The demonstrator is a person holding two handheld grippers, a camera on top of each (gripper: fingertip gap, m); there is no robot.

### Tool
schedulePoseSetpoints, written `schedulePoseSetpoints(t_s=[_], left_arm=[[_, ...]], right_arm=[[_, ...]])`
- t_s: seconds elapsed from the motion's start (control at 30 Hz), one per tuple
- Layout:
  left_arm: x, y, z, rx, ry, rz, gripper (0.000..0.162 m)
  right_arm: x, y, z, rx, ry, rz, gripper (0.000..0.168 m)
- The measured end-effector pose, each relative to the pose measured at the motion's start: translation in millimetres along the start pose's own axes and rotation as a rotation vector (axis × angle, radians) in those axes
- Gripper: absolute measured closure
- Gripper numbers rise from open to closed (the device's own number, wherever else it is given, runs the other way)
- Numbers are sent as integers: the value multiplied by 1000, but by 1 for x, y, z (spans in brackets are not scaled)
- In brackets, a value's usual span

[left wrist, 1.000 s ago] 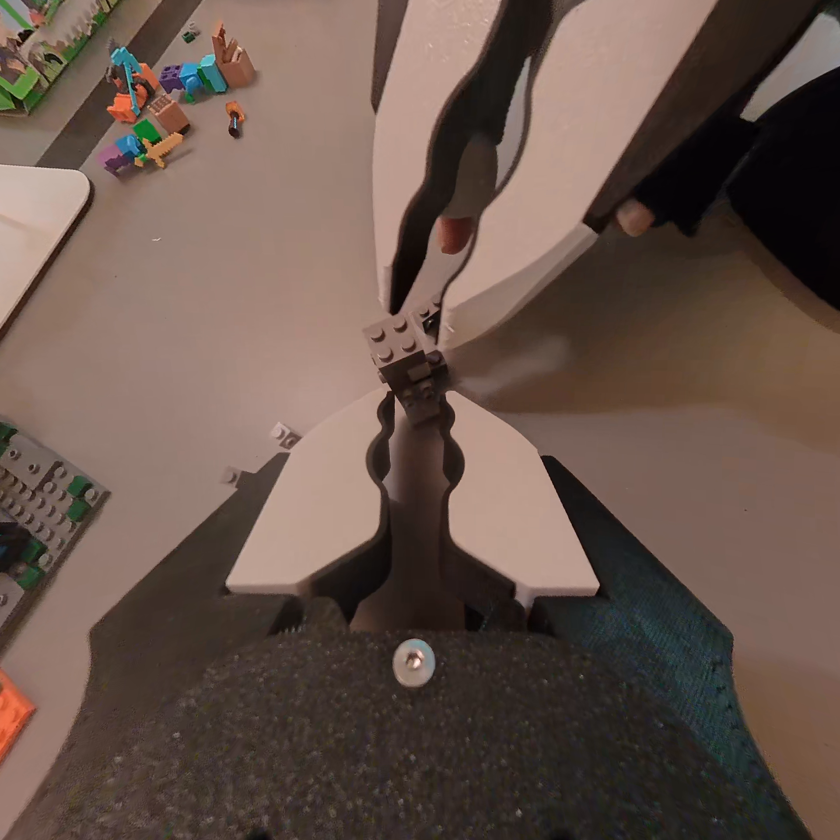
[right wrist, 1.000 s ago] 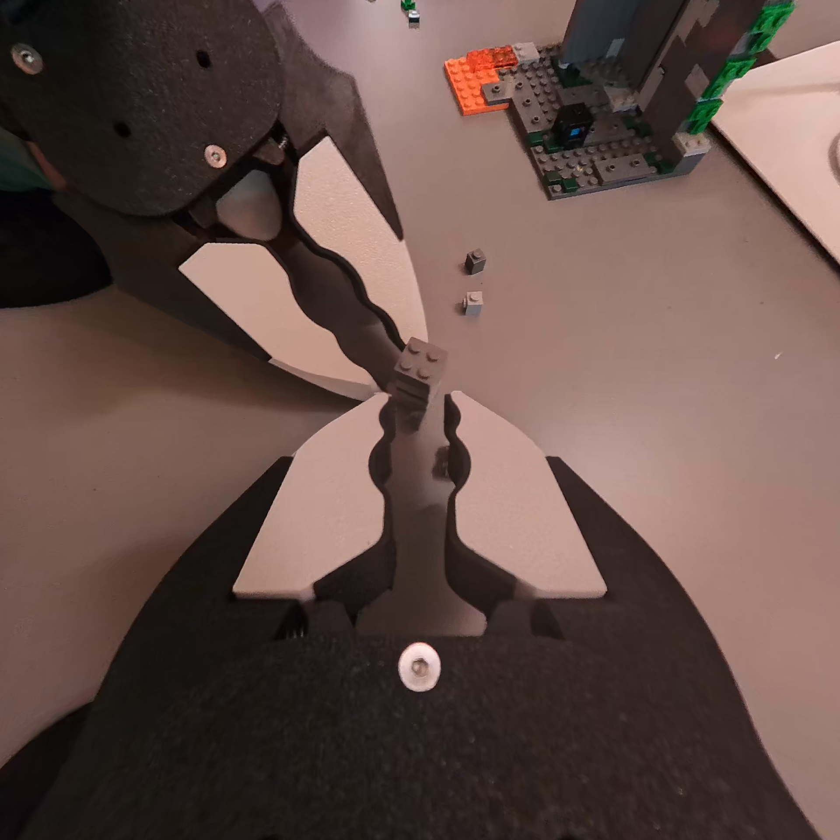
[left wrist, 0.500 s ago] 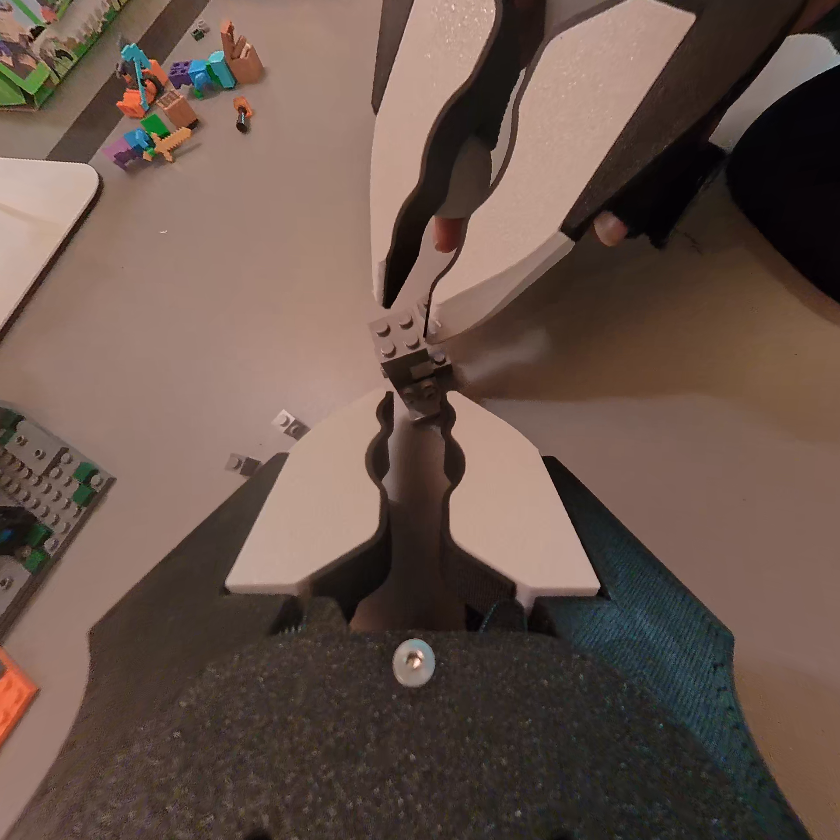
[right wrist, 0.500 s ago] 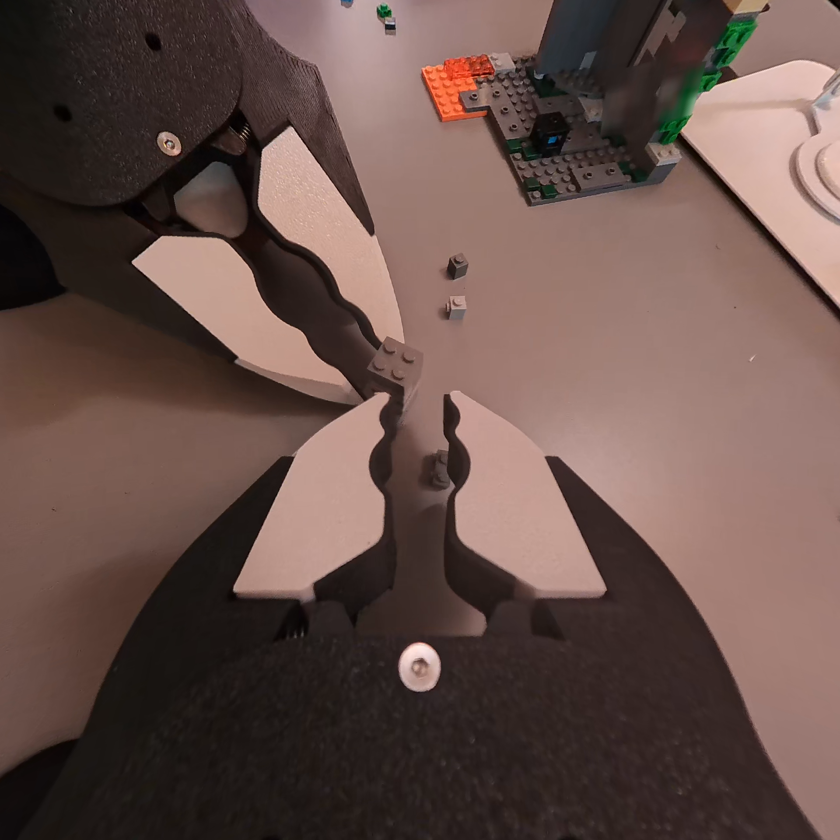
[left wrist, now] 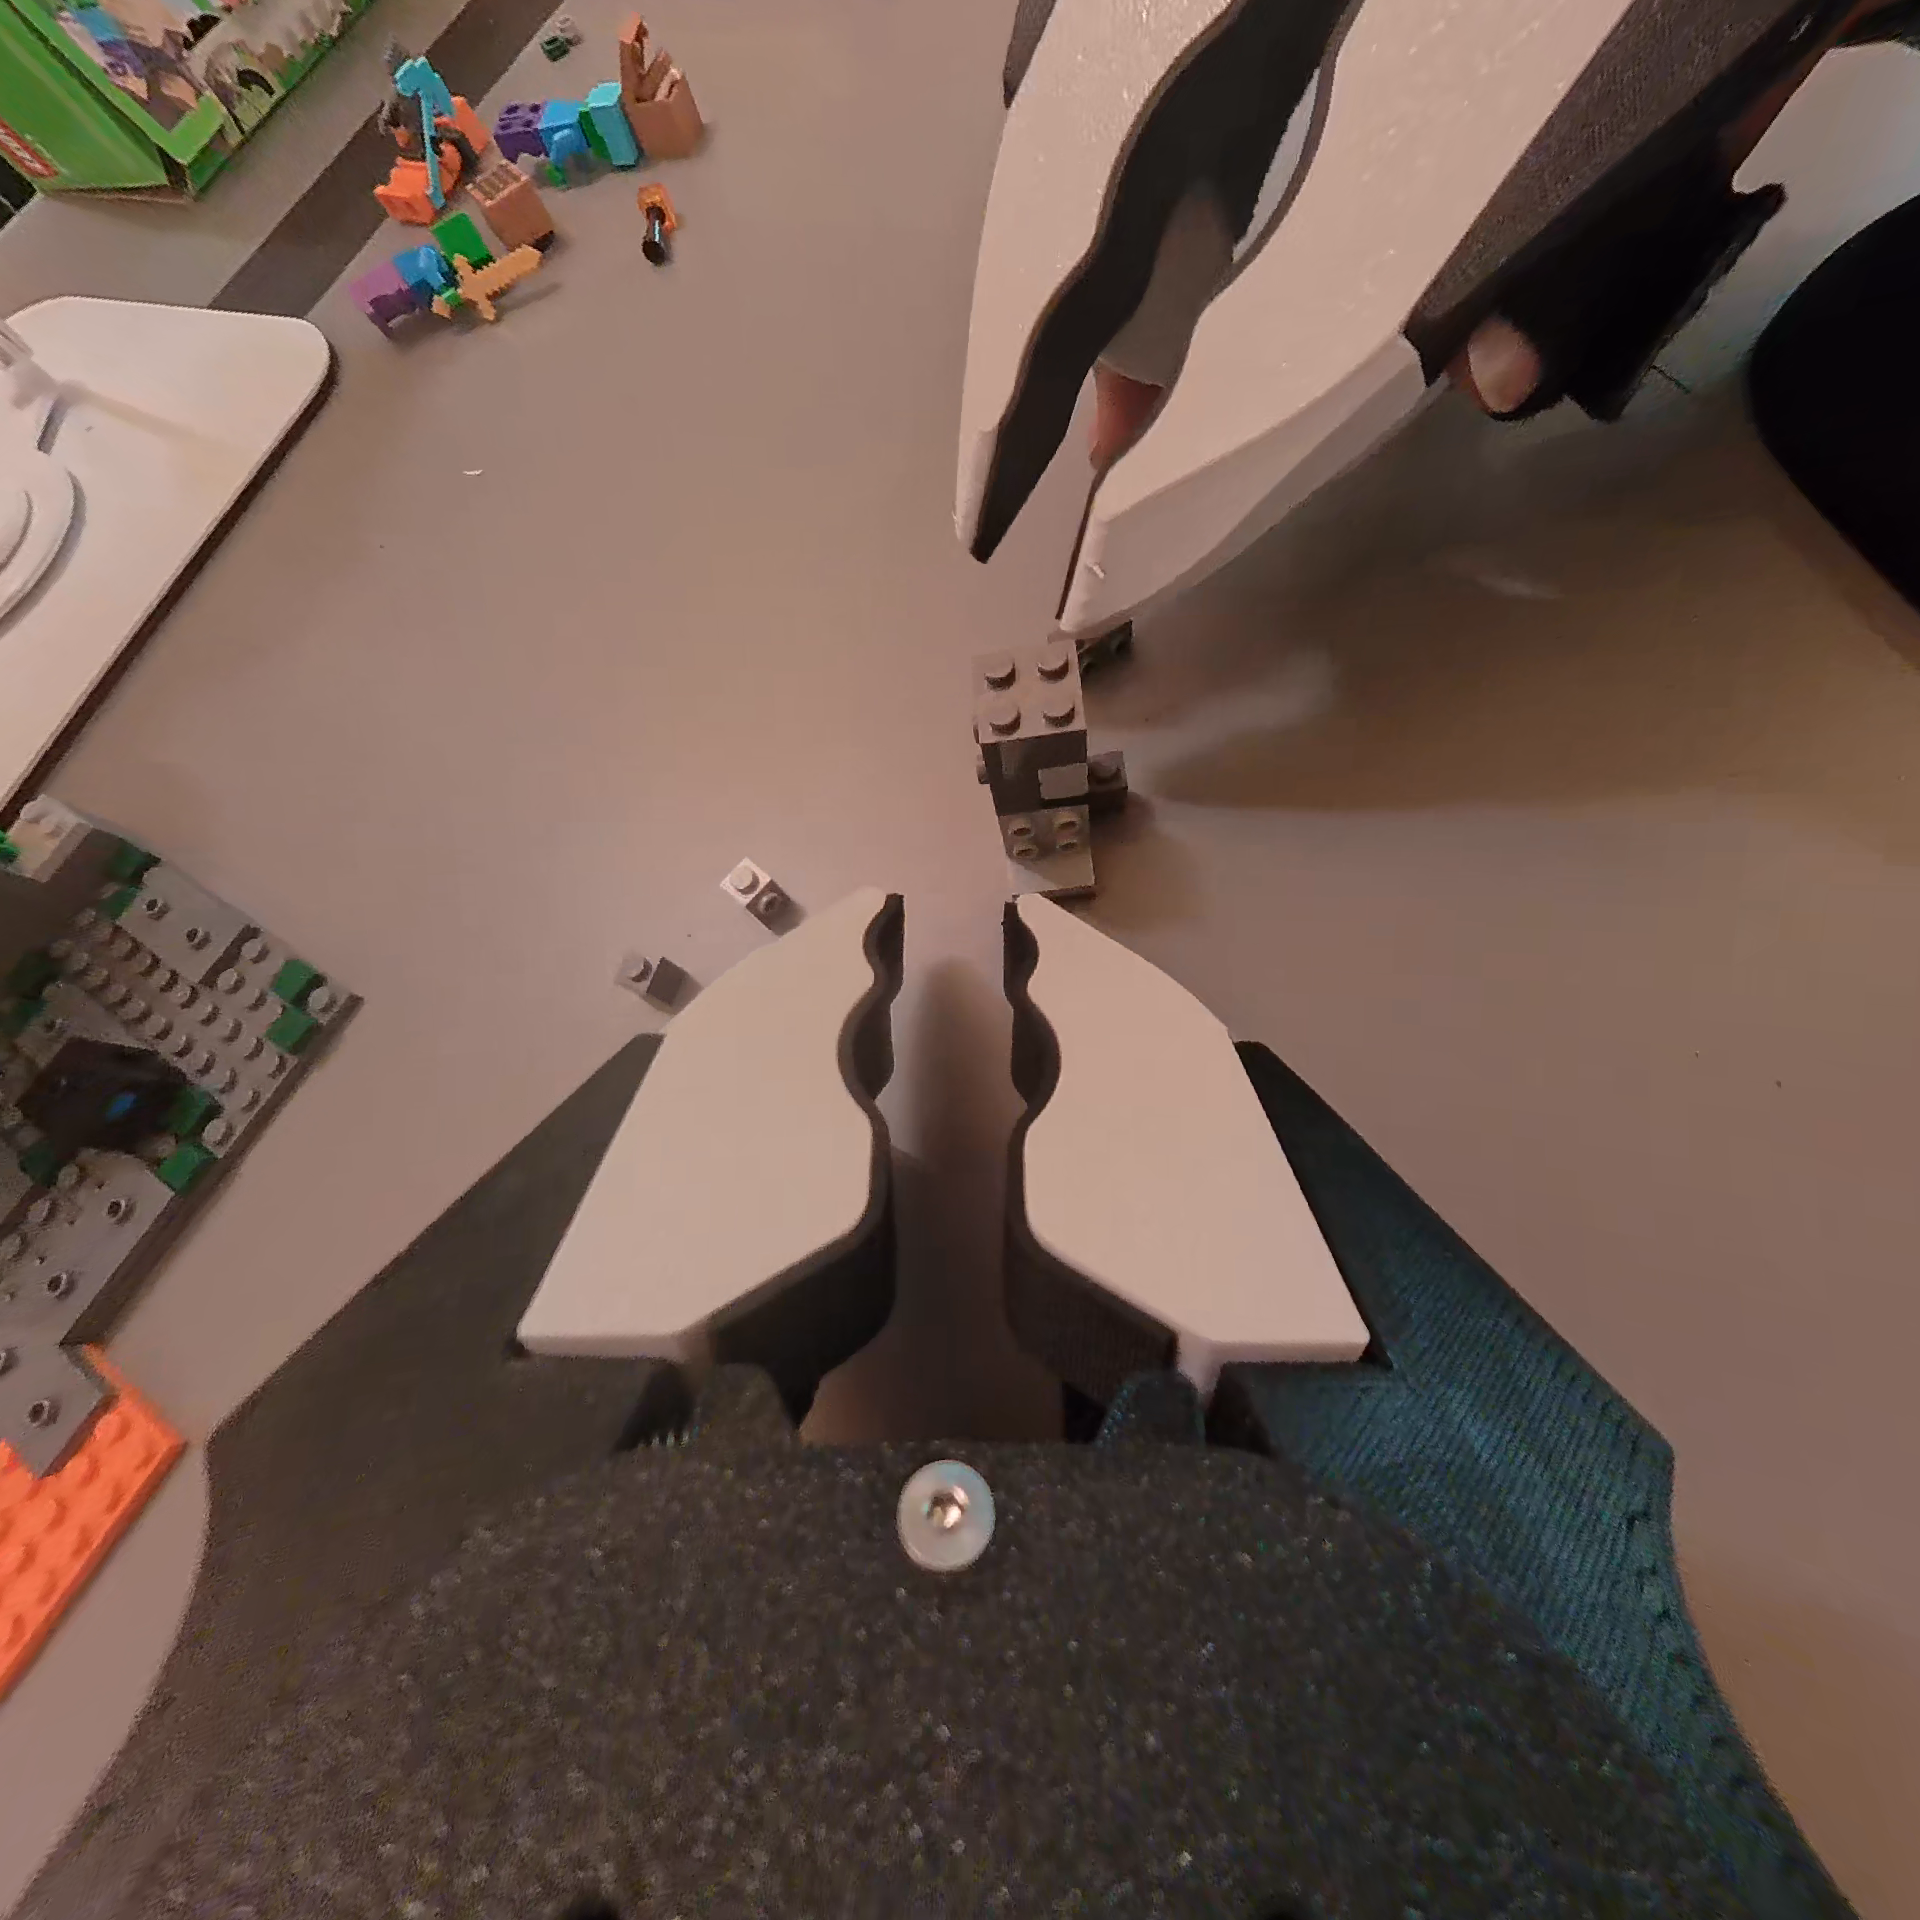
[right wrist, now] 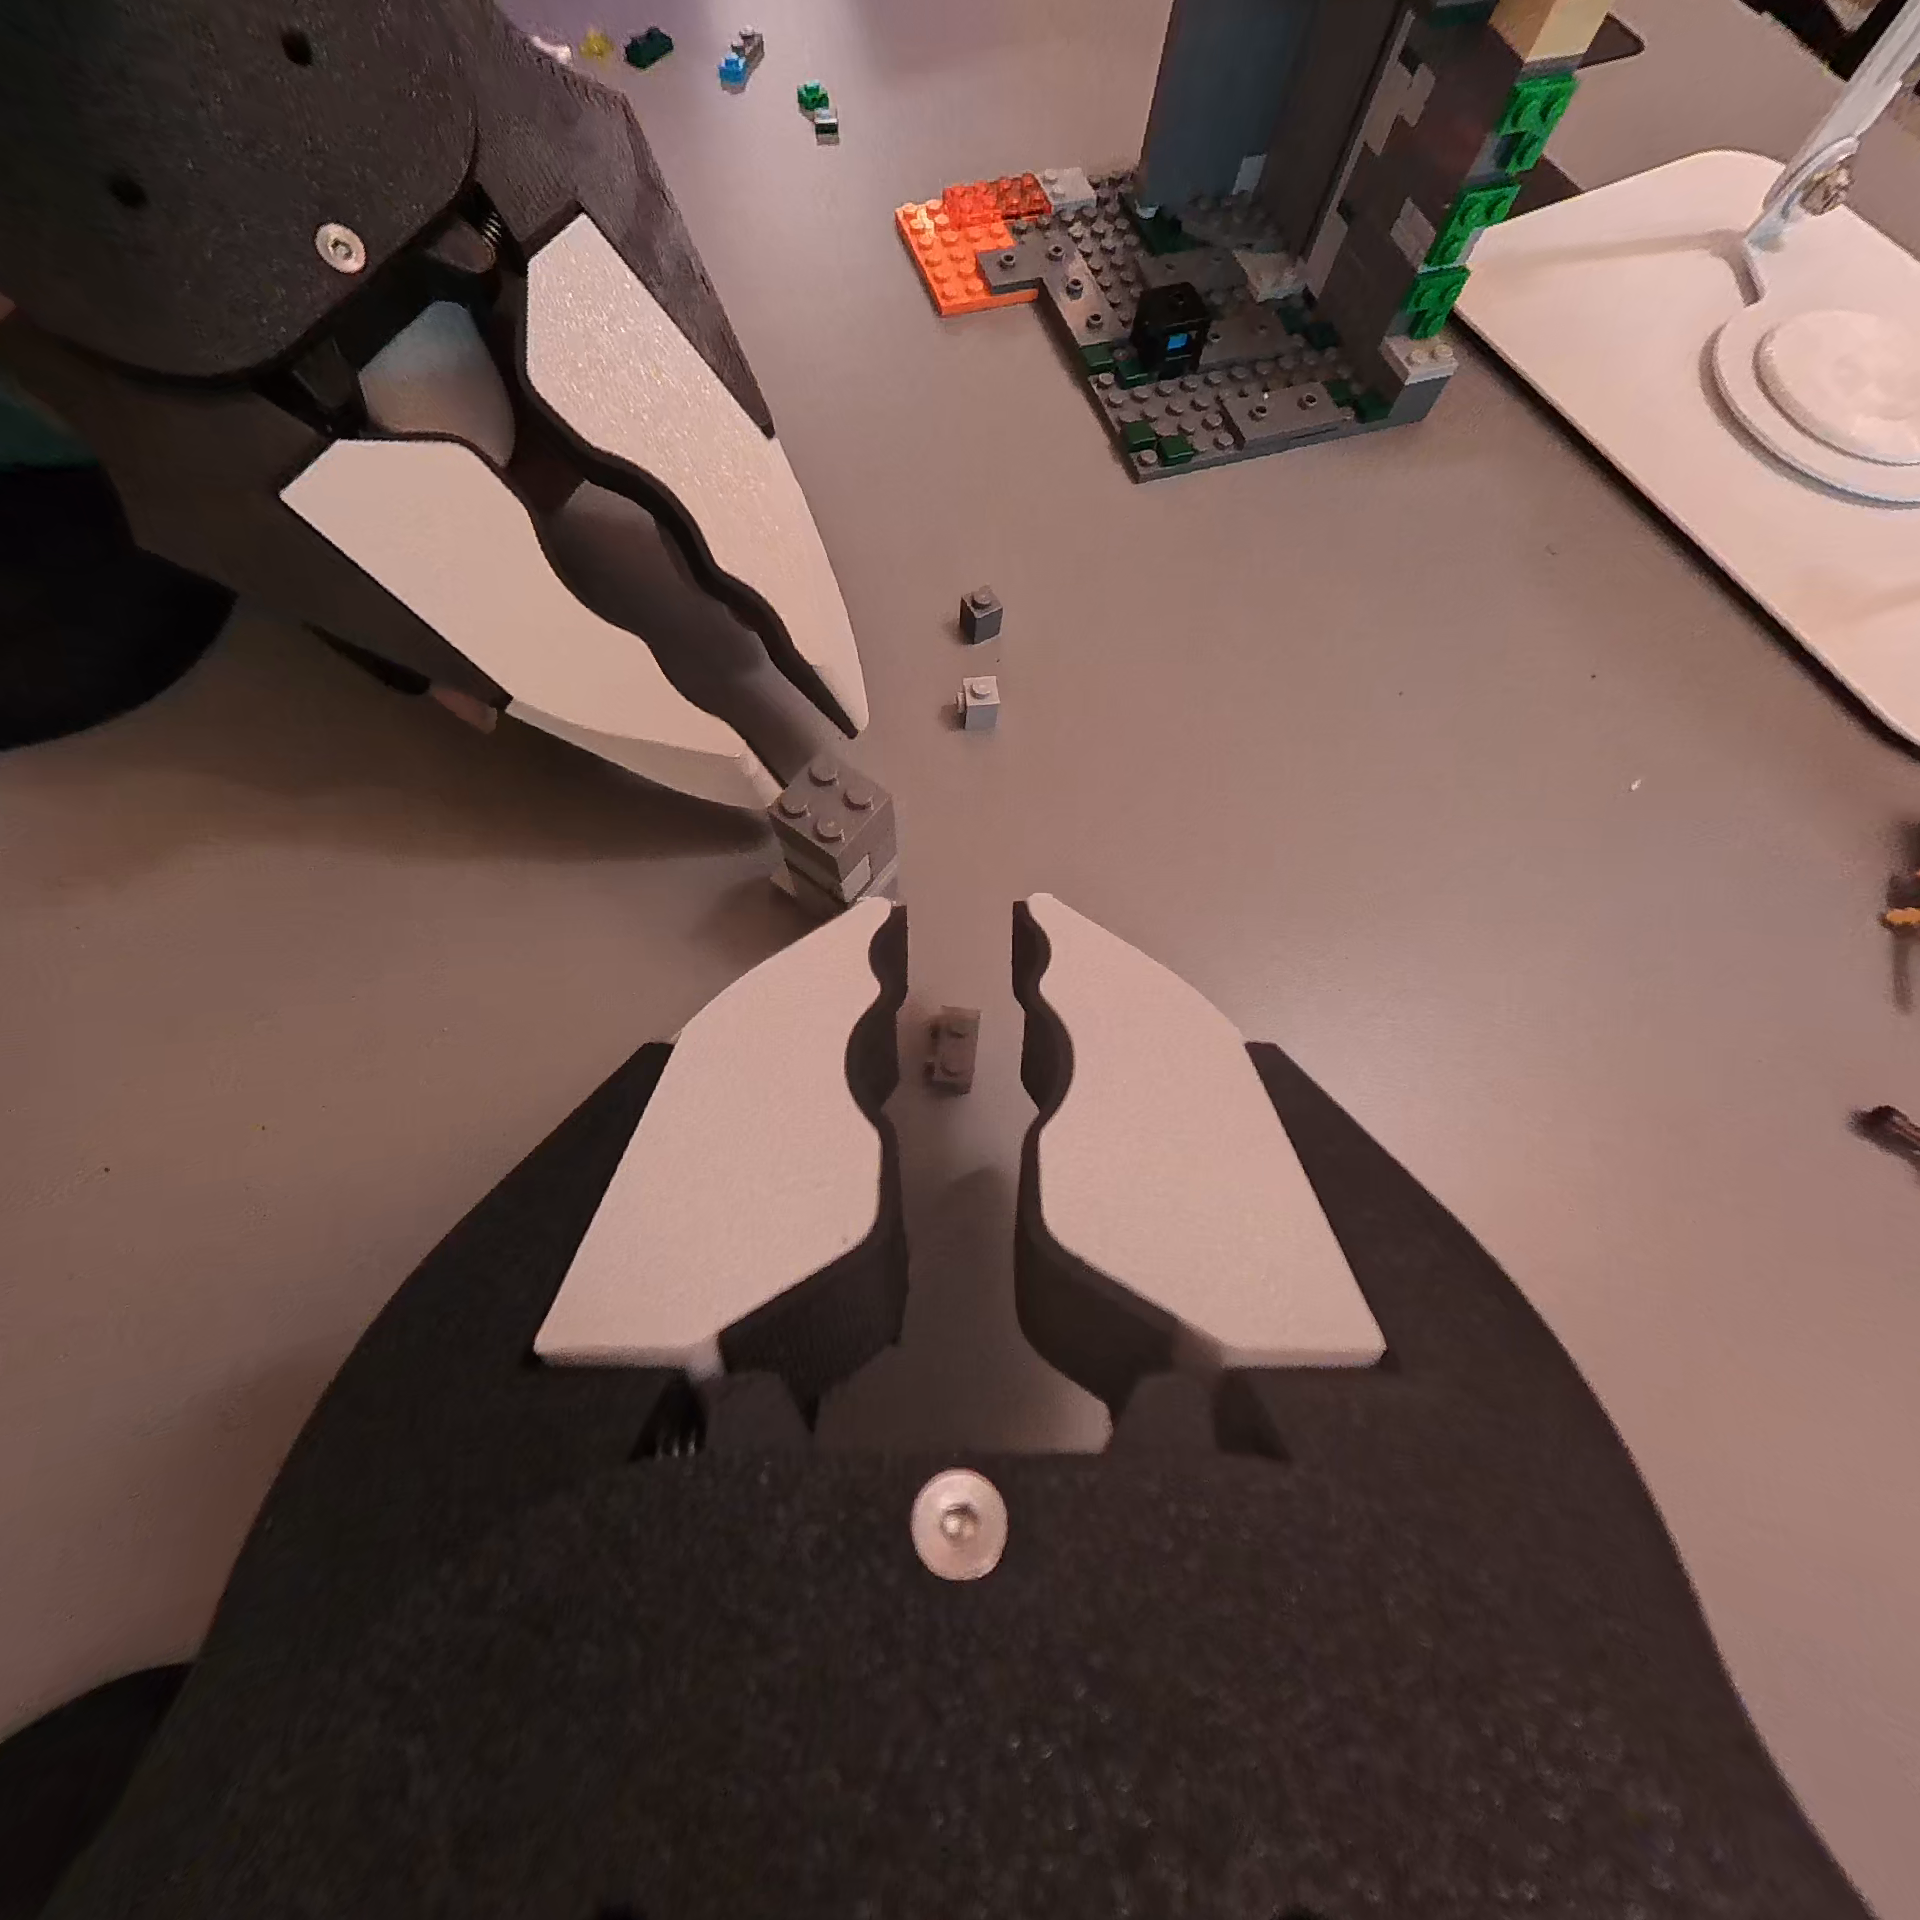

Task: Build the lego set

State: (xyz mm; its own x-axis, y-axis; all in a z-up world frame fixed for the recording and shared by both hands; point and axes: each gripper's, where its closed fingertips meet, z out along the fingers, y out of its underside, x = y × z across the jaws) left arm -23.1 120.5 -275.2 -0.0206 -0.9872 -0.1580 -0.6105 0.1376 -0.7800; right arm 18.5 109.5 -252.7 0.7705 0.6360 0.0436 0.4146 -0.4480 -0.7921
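A small grey brick stack (left wrist: 1039, 769) stands by itself on the grey table, studs up; it also shows in the right wrist view (right wrist: 836, 842). My left gripper (left wrist: 953, 904) is open and empty, its tips just short of the stack's base. My right gripper (right wrist: 958, 906) is open and empty, on the stack's other side. A tiny grey piece (right wrist: 954, 1049) lies on the table between the right fingers. The right gripper (left wrist: 1029, 587) shows at the top of the left wrist view. The partly built model, a grey baseplate (right wrist: 1247, 416) with a tall tower (right wrist: 1299, 156), stands beyond.
Two loose small grey bricks (right wrist: 982, 613) (right wrist: 979, 704) lie between the stack and the model. A pile of coloured pieces (left wrist: 499, 177) and a green box (left wrist: 125, 94) are at the far left. A white board (right wrist: 1714, 416) lies right of the model. An orange plate (right wrist: 956, 249) adjoins the baseplate. My right fingertips sit around 6 cm from my left ones. Between my right fingertips and the tiny grey piece (right wrist: 954, 1049) there is roughly 4 cm. The left tips stand about 15 cm off the grey baseplate (right wrist: 1247, 416). Look for it in the left wrist view (left wrist: 208, 951) too.
Both grippers held the grey stack between them above the table. The right opened first, then the left. Both drew back and the stack now stands on the table.
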Motion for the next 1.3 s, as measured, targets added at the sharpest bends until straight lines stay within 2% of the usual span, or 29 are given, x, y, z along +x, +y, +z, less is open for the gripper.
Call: schedulePoseSetpoints(t_s=[0.43, 0.57, 0.87, 1.0, 1.17, 1.3], left_arm=[[17, 0, 8, -31, 74, 46, 142], [25, 0, 9, -41, 144, 8, 141], [44, -2, 7, -36, 221, 68, 139], [41, -8, 3, 3, 209, 56, 140], [16, -12, -4, 44, 132, 0, 141], [11, -8, 2, 32, 135, -2, 136]], right_arm=[[-40, 11, 8, -110, -153, -84, 159], [-38, 19, 14, -153, -129, -92, 159], [-20, 17, 16, -144, -38, -74, 158], [-6, 11, 12, -115, 43, -67, 158], [-12, 7, 4, -90, -12, -49, 158], [-20, 7, 6, -100, -47, -51, 157]])
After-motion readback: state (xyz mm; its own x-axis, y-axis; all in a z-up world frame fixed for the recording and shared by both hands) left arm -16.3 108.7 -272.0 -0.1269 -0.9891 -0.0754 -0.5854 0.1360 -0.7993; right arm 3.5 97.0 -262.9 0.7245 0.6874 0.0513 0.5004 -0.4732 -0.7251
